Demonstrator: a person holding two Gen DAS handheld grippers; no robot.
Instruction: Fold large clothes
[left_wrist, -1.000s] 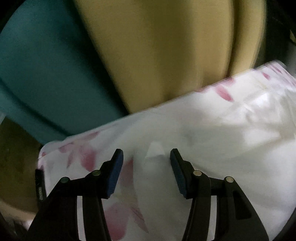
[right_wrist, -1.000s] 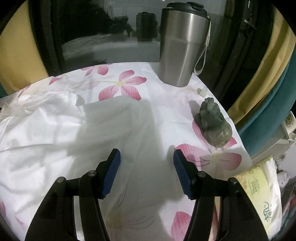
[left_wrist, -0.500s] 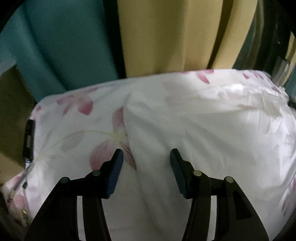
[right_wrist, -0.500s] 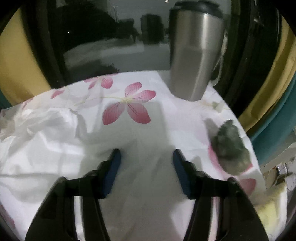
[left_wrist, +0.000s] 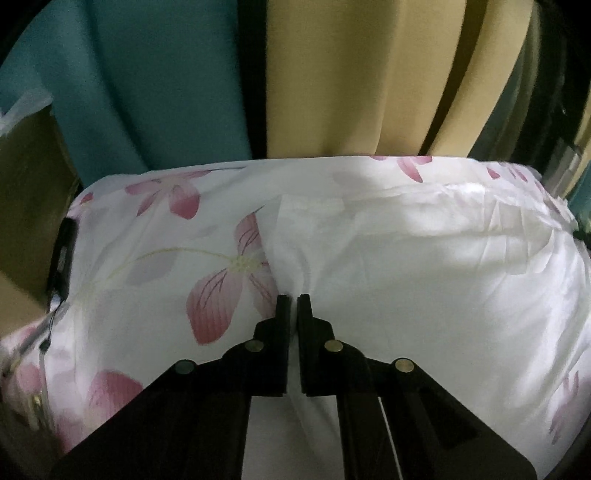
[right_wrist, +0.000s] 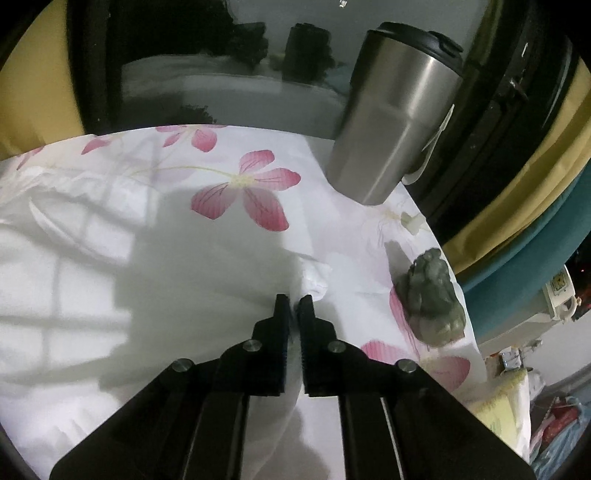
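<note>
Table draped in a white floral cloth (right_wrist: 243, 192) with big pink flowers, dark window glass behind it, teal curtain (left_wrist: 147, 92) and yellow curtain (left_wrist: 351, 81) hanging at the back in the left wrist view. White garment (left_wrist: 424, 266) spread out flat across the middle of that cloth, a bit wrinkly, its left edge running right down by the pink flower. Left gripper (left_wrist: 293, 299) just snapped closed, pinching a little ridge of the garment's fabric at that left edge. Right gripper (right_wrist: 294, 300) just been closing too, nearly together now with a fold of the same white fabric (right_wrist: 184, 295) squeezed between the pads, small bunched-up bit poking out just past the tips. Steel tumbler (right_wrist: 391, 122) with a black lid standing upright toward the far right of the table, and a greenish stone figurine (right_wrist: 430, 299) sitting near the right edge, close to the right gripper but not touching. Dark slim thing at the table's left edge, too blurry to call.
</note>
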